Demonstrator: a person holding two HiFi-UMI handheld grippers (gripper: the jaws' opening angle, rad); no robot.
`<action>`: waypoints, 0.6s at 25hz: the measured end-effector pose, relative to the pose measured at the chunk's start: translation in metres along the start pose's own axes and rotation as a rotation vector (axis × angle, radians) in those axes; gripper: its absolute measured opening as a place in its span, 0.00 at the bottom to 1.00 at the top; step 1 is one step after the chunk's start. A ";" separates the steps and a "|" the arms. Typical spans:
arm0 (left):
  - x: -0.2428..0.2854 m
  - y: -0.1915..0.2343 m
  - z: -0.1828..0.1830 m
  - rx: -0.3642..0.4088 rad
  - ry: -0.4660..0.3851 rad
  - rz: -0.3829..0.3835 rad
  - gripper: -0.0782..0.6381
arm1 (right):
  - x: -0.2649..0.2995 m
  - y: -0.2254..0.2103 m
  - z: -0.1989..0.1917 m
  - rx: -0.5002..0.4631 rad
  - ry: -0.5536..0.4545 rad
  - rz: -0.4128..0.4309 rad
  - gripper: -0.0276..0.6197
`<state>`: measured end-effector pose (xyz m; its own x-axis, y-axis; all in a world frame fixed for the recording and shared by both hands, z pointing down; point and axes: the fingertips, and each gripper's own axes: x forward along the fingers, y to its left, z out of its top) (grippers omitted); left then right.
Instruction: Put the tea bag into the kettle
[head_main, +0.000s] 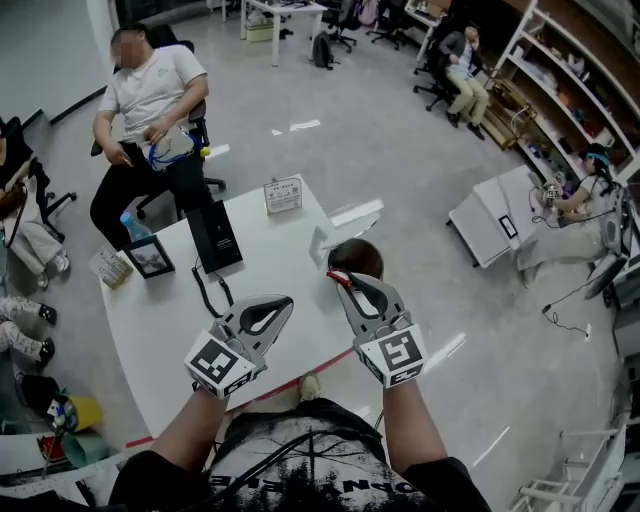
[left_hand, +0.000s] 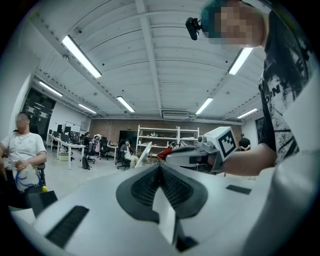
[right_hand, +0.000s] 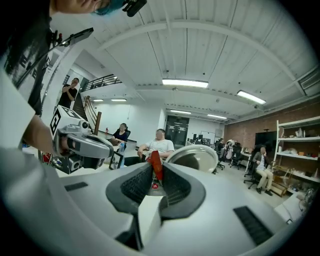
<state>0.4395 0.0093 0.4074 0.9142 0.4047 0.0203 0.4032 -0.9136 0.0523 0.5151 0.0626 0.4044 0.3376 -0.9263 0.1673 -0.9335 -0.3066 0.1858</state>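
Now, with the right gripper (head_main: 342, 279) pinched nearly shut on the red tea bag (right_hand: 155, 167) just short of the kettle (right_hand: 196, 158), and the left gripper (head_main: 284, 303) closed on nothing, the bag should probably be centred over the kettle's open mouth before the jaws part.

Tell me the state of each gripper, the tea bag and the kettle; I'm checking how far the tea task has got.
left gripper: fingers shut, empty.
right gripper: fingers shut on the tea bag.
tea bag: held in the air, not yet in the kettle.
kettle: on the white table, top open.
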 end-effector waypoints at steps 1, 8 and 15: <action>0.009 -0.003 -0.001 -0.001 0.000 -0.011 0.12 | -0.005 -0.008 -0.003 0.003 0.005 -0.011 0.15; 0.054 -0.021 -0.009 -0.014 0.008 -0.070 0.12 | -0.024 -0.046 -0.026 0.030 0.034 -0.052 0.15; 0.074 -0.017 -0.017 -0.040 0.037 -0.056 0.12 | -0.010 -0.062 -0.043 0.061 0.073 -0.025 0.15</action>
<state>0.4995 0.0552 0.4249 0.8878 0.4572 0.0530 0.4513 -0.8874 0.0945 0.5753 0.1000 0.4324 0.3664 -0.9006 0.2340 -0.9297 -0.3440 0.1317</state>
